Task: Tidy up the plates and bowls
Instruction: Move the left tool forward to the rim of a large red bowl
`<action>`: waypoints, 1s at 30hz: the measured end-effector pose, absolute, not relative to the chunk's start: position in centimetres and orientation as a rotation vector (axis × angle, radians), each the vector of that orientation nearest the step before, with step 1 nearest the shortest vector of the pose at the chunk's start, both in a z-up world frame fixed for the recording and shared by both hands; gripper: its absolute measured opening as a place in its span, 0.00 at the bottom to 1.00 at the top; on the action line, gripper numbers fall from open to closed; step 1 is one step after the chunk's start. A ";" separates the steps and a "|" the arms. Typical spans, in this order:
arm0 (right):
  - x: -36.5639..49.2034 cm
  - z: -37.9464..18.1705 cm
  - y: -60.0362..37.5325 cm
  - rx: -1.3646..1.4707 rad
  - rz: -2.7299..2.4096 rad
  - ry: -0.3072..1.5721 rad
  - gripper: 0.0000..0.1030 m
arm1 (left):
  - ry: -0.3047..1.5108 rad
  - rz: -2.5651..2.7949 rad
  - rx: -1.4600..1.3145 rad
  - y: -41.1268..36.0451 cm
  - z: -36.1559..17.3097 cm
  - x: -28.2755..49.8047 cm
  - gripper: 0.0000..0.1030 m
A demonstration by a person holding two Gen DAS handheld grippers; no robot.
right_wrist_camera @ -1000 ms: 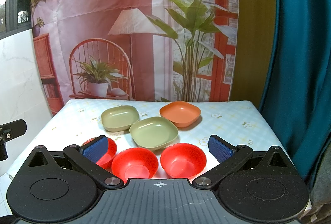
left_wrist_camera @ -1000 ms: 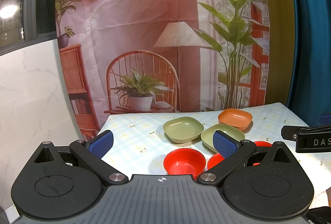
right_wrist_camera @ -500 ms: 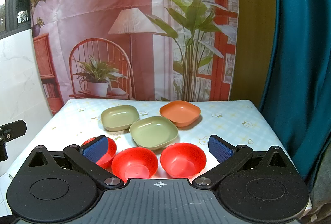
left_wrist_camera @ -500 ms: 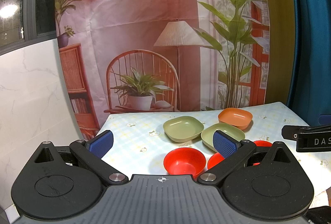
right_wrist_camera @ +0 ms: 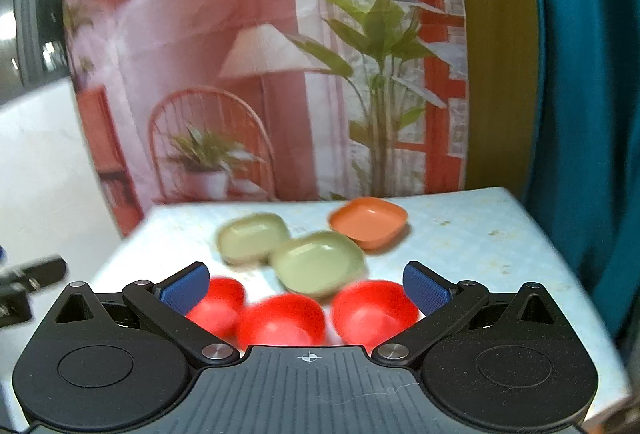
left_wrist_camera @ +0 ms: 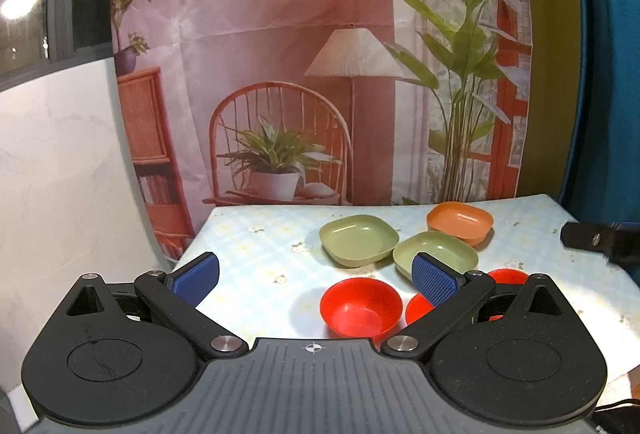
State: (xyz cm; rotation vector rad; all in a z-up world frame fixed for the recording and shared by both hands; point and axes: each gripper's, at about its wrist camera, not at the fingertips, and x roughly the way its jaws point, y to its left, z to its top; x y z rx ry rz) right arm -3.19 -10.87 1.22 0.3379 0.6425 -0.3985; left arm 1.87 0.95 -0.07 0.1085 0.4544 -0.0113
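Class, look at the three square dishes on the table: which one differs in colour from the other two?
The orange square dish, farthest back on the right. The other two square dishes are pale green.

Staged set: printed living-room backdrop [left_wrist_camera: 280, 73]

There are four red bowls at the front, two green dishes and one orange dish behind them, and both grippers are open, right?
Not quite: there are three red bowls, not four. The right wrist view shows all three. Two green dishes, one orange dish and the open left gripper and right gripper are correct.
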 end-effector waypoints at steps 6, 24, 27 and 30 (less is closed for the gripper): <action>-2.0 0.9 -14.6 0.383 -0.371 0.568 1.00 | 0.427 0.019 0.106 1.3 0.4 4.4 1.00; 6.8 -9.8 -15.8 0.302 -0.429 0.579 1.00 | 0.512 0.048 -0.048 1.1 -8.5 13.3 0.79; 6.5 -12.4 -15.3 0.264 -0.446 0.650 1.00 | 0.532 0.020 -0.040 0.9 -10.1 13.8 0.78; 6.1 -13.9 -14.9 0.226 -0.457 0.668 1.00 | 0.584 0.006 -0.002 0.1 -11.9 14.4 0.75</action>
